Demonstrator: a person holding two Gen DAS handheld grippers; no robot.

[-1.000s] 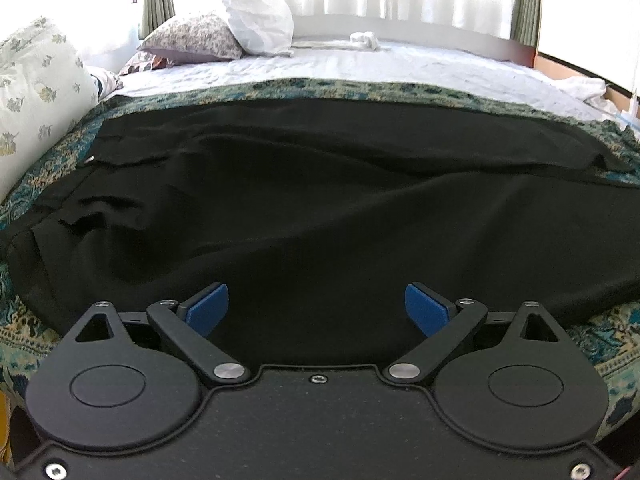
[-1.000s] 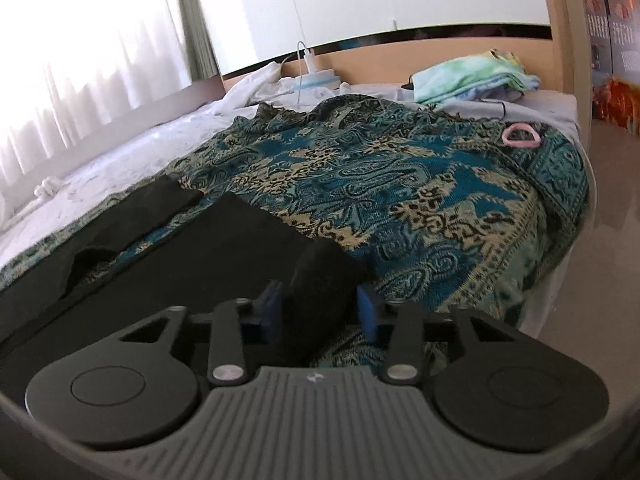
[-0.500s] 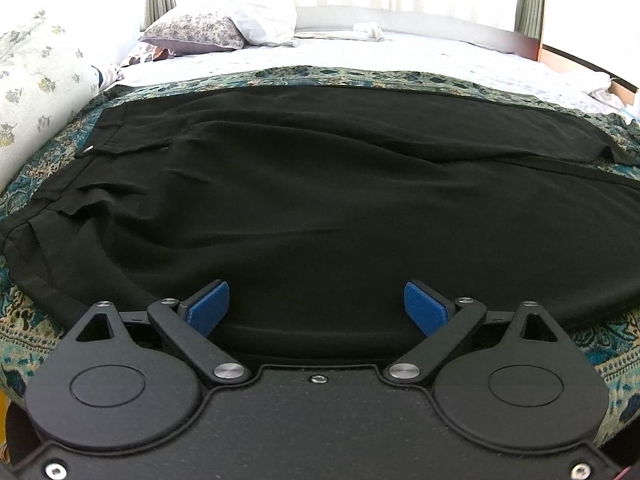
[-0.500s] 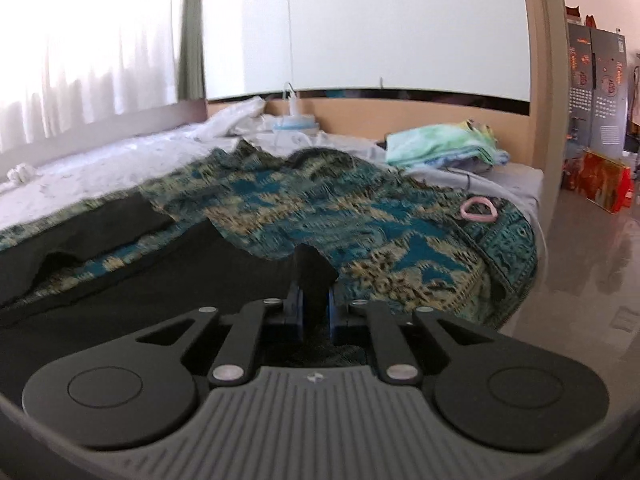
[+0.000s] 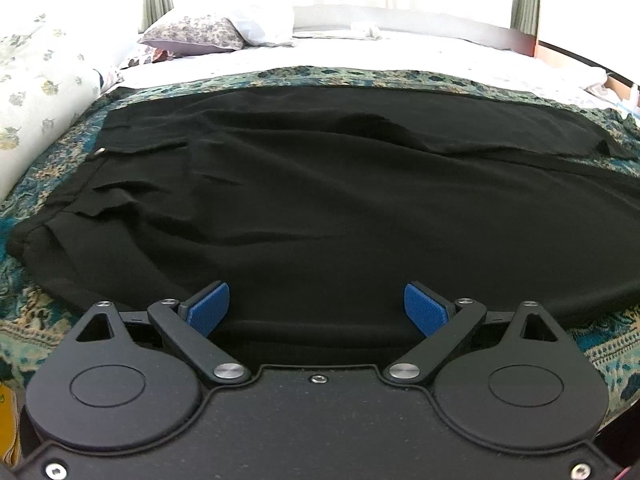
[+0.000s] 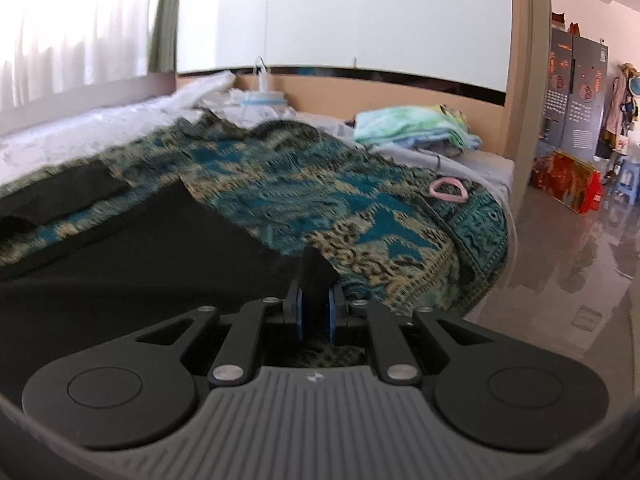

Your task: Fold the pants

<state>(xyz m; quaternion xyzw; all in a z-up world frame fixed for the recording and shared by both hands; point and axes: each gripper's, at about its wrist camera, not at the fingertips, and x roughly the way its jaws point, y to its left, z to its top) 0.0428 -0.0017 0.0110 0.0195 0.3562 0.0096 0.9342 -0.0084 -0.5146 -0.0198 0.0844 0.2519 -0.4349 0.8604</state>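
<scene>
Black pants [image 5: 320, 200] lie spread flat on a teal patterned bedspread [image 5: 360, 76], waistband at the left, legs running right. My left gripper [image 5: 318, 308] is open with blue pads, hovering over the near edge of the pants around their middle. In the right wrist view the pants [image 6: 140, 260] fill the lower left. My right gripper [image 6: 316, 304] is shut on the corner of the near leg's hem, which stands up between the pads, lifted a little off the bedspread [image 6: 320, 192].
Pillows [image 5: 192, 34] and a floral bolster [image 5: 36, 112] lie at the far left of the bed. A pink ring [image 6: 448, 192] and folded clothes [image 6: 412, 126] sit near the bed's right end. The bed's edge drops to a glossy floor [image 6: 560, 280] on the right.
My right gripper closed on the pant leg's hem corner and has begun lifting it. My left gripper stayed open and edged closer over the pants.
</scene>
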